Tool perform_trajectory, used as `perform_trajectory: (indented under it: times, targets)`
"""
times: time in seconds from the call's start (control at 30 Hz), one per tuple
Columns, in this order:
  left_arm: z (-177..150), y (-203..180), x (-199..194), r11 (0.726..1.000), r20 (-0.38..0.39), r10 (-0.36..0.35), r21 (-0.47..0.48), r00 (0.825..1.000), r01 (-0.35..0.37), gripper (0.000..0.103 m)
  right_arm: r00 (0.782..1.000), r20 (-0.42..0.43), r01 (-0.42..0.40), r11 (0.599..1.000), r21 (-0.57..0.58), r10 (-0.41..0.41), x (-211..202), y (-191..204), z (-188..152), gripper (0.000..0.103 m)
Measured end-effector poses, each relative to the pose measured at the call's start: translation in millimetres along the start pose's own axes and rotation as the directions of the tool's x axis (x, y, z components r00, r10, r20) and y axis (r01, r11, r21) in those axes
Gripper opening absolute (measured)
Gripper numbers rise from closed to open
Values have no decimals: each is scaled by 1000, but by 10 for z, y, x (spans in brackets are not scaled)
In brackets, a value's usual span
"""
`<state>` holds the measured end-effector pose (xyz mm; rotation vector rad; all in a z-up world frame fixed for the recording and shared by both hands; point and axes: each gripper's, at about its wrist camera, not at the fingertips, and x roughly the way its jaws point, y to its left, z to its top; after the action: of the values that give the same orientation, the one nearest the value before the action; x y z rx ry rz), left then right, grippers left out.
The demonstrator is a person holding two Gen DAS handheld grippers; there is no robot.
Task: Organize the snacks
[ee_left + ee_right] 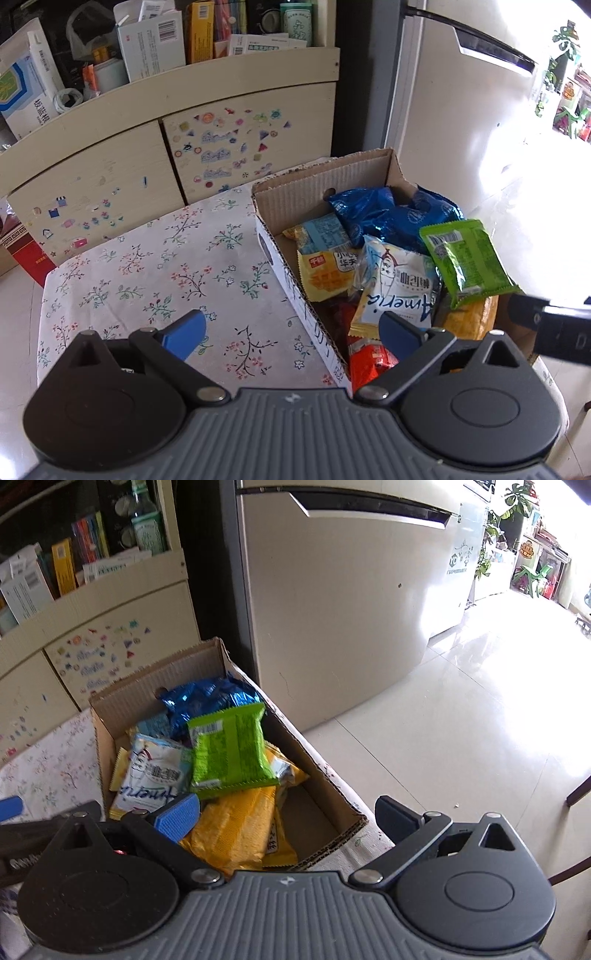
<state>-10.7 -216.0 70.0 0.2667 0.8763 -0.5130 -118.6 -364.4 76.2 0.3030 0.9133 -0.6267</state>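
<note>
Snacks fill the cardboard box (325, 177) that sits on the right part of my flowered tablecloth (147, 266), seen first from my left wrist. My left gripper (291, 332) hangs over the box's near left wall with its jaws spread wide and nothing between them: one blue pad (184, 334) is above the cloth, the other (397, 330) above the packets inside. A white packet (399, 291) lies just beyond that pad, leaning over a yellow wafer packet (325, 273). A green packet (465, 258) rests tilted on top of the pile at the right, blue foil bags (384, 218) are heaped at the far end, and a red packet (369, 362) shows at the near end. Part of my other tool (554, 328) enters from the right edge. A sticker-covered cabinet (110, 166) stands behind the table.

From my right wrist, my right gripper (286, 818) is also wide open and holds nothing. Its blue pad (177, 816) is over the box's contents, beside the white packet (155, 775); the dark finger (399, 821) is outside the box (184, 664), past its near right corner. The green packet (232, 749) lies uppermost, over a large yellow bag (236, 827), with the blue foil bags (210, 698) behind. A pale fridge (351, 609) stands beyond, and bright tiled floor (480, 720) runs off to the right.
</note>
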Motion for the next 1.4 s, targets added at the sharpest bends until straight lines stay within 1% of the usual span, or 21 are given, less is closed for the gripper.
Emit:
perform_trajectory:
  times: [0.2, 0.3, 0.9, 1.4]
  targets:
    - [13, -2, 23, 1000, -4, 24, -3, 1000, -24, 101, 999, -31, 7, 1000, -11, -7, 85, 24, -30, 103]
    - [11, -11, 27, 999, -4, 34, 7, 999, -34, 101, 999, -33, 7, 1000, -23, -8, 95, 54, -39, 103]
    - [6, -66, 72, 997, -16, 60, 57, 998, -59, 102, 998, -57, 7, 999, -46, -10, 174, 114, -44, 103]
    - [7, -61, 93, 996, -30, 70, 57, 997, -68, 101, 998, -60, 3, 999, -39, -5, 180, 114, -42, 103]
